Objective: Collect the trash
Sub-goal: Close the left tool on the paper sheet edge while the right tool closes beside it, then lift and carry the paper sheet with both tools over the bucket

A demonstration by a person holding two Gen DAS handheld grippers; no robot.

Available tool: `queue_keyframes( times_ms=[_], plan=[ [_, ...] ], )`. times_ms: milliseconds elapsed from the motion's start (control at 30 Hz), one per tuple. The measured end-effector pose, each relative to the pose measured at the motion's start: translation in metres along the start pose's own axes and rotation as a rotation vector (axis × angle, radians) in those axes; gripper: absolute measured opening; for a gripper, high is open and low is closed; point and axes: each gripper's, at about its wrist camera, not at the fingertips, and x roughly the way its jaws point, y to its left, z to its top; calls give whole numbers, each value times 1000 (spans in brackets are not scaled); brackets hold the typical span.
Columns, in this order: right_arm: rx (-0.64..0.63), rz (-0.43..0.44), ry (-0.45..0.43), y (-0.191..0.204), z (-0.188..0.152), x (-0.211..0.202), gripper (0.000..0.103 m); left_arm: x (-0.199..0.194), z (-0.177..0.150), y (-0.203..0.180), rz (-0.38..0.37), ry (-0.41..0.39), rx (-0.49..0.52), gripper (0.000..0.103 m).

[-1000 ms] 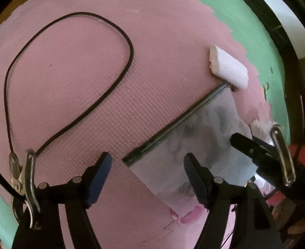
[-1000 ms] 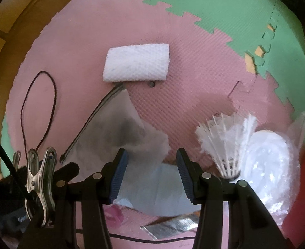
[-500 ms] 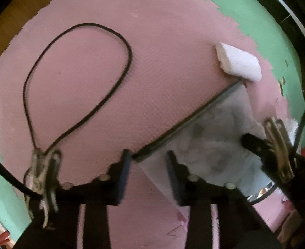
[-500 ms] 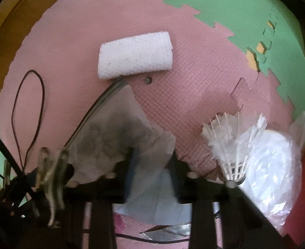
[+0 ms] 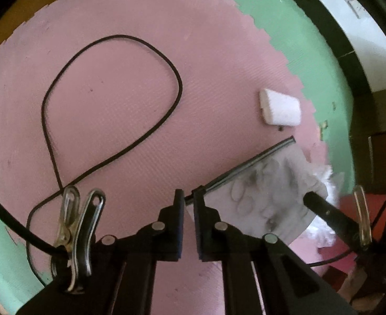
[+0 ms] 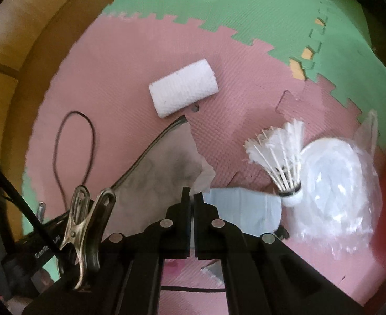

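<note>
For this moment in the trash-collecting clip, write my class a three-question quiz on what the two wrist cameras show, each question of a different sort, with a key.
1. True or false: both the left gripper and the right gripper are closed on the crumpled grey bag.
2. What lies against the shuttlecock? A) black cord loop B) clear plastic packet C) white foam block
3. Fill in: the foam block rests on the ____ mat.

Key: 1 true; 2 B; 3 pink.
</note>
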Motion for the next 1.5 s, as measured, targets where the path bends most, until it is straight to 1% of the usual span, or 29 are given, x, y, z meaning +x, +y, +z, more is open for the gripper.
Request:
queue_keyframes(
  times_ms=[133, 233, 267, 467, 600, 767, 867, 1133, 1333, 1500],
  plan=[
    [42, 37, -29, -16, 0, -21, 2, -25, 8, -9, -26, -5, 37, 6],
    [67, 54, -53, -16, -11, -38, 2, -40, 11, -17, -45, -11, 79, 6],
    [73, 58, -59, -19, -14, -43, 2, -41, 21, -19, -52, -12, 88, 6],
    [123, 90, -103, -28, -26, -81, 2, -76, 9, -37, -88, -21, 151, 6],
    [140, 107, -142, -37, -41, -117, 2, -98, 4, -54, -97, -28, 198, 6],
    [172, 123, -189, -40, -49, -150, 2, -120, -2, -78, -106, -31, 254, 6],
    [196, 129, -224, -44, -58, -174, 2, -140, -8, -95, -114, -35, 302, 6],
    [275, 142, -332, -69, -79, -245, 2, -189, -22, -156, -163, -72, 439, 6],
    [334, 141, -417, -92, -98, -293, 2, -217, -36, -203, -206, -100, 532, 6],
    [374, 124, -493, -112, -112, -328, 2, -231, -48, -240, -236, -112, 604, 6]
  ],
)
